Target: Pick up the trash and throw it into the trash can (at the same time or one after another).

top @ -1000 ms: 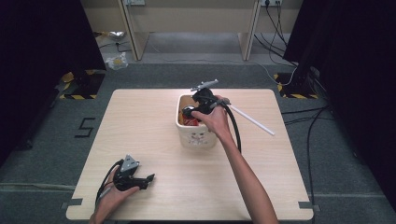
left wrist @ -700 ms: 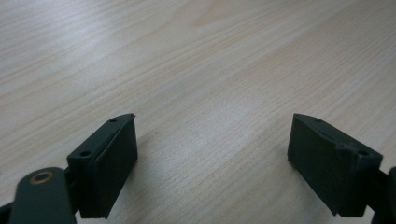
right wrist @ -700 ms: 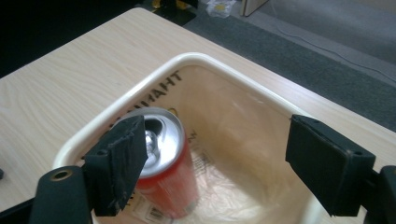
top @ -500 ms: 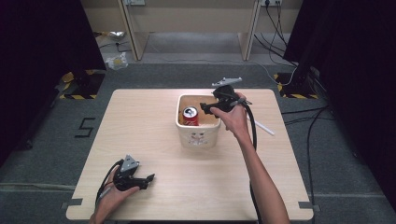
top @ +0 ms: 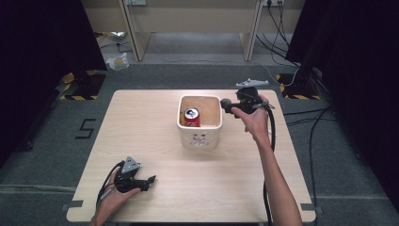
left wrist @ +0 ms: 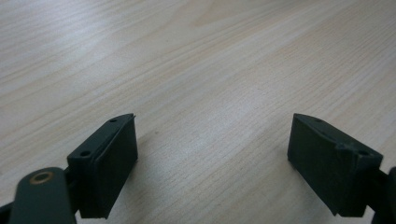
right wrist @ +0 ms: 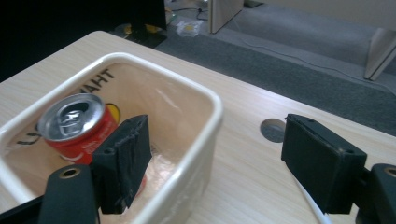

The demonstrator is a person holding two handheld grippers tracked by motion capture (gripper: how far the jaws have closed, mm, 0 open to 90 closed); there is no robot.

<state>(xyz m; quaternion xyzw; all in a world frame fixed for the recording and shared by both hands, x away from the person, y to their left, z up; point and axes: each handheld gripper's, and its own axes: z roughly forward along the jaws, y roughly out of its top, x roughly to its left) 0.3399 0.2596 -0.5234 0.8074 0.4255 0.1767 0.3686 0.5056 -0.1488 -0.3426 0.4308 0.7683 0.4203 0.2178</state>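
Observation:
A cream plastic tub (top: 200,137) stands in the middle of the wooden table (top: 141,122). A red drink can (top: 191,117) stands upright inside it, at its left side. My right gripper (top: 226,104) hovers just off the tub's right rim, open and holding nothing. In the right gripper view the can (right wrist: 77,123) shows beyond the left jaw, and the tub's rim (right wrist: 205,116) runs between the jaws of the right gripper (right wrist: 217,140). My left gripper (top: 149,181) rests open near the front left of the table. In its own view the left gripper (left wrist: 212,140) has bare wood between its jaws.
A thin white rod (right wrist: 309,201) lies on the table under the right jaw, beside a round hole (right wrist: 273,129) in the tabletop. Black cables trail from both grippers. Grey carpet surrounds the table, and desk legs stand beyond its far edge.
My right gripper was over the tub at the can; it has let go and drawn back to the right of the rim. The can stays in the tub. The left gripper has not moved.

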